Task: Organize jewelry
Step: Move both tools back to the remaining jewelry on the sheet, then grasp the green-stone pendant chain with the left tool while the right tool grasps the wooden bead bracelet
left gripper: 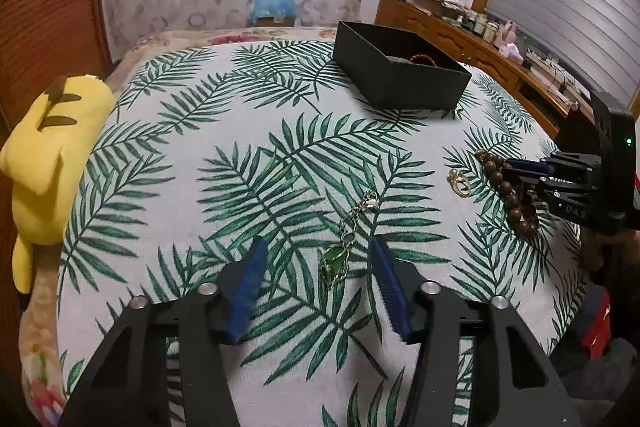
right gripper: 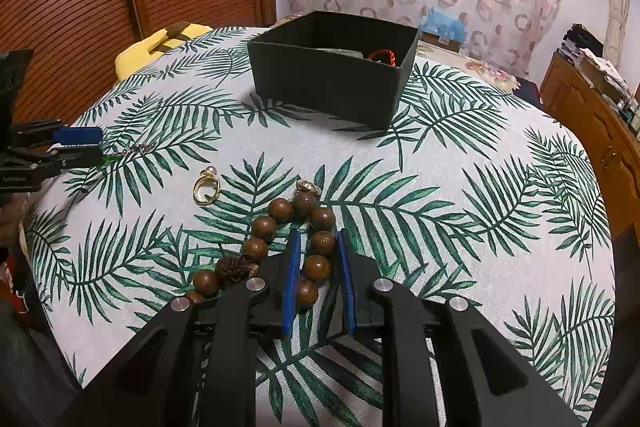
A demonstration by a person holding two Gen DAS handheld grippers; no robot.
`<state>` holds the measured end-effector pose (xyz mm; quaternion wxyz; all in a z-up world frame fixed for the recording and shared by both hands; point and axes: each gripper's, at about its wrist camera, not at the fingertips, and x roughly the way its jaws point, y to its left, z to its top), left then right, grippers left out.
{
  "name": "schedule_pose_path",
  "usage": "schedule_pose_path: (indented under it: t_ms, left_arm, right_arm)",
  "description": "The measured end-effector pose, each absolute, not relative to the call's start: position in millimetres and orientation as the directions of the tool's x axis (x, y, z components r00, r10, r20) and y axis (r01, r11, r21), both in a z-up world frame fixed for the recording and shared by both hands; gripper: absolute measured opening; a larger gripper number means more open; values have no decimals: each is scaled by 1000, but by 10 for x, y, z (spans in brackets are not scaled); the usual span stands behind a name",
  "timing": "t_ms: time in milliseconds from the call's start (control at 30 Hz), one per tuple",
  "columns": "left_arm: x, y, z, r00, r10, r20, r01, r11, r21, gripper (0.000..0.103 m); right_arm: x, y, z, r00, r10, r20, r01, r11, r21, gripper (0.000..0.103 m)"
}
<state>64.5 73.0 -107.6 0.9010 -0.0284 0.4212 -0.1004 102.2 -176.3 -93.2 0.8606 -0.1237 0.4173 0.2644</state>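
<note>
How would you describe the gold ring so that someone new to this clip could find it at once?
Start at the black box on the palm-leaf tablecloth and come toward the camera. The gold ring lies flat, just left of the brown bead bracelet. It alone is a single shiny gold hoop with small pale beads on top.

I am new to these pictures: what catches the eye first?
The wooden bead bracelet lies on the palm-leaf tablecloth, with one strand between the right tongs. Beyond stands an open black box. The open left tongs flank a green-stone chain bracelet.
</note>
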Motion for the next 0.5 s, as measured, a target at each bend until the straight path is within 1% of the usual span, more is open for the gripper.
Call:
schedule_pose_path:
  t_ms: [100,133,233,367,500]
  left_arm:
    - [715,691,-1102,612,-203,-765,172,978,-122,33]
    - [735,681,-1109,609,-197,-768,173,978,-114,31]
    - [755,684,-1105,609,-192,-770,172,979,-108,31]
    - [761,742,-1103,607,-147,-781,146,987,-73,31]
    - [749,864,-1093,609,-132,-782,116,990,-77,31]
  right_arm:
    - [1024,-1757,-929,511,352,-784,-558,830,9,21]
    - [1023,-1759,-928,512,351,-784,-558,830,8,21]
    - [1023,-1757,-928,513,350,-784,-558,830,5,21]
    - [1026,-1763,-928,512,352,-784,-558,830,9,21]
    - [1021,-1761,-930,512,351,-784,-558,830,7,21]
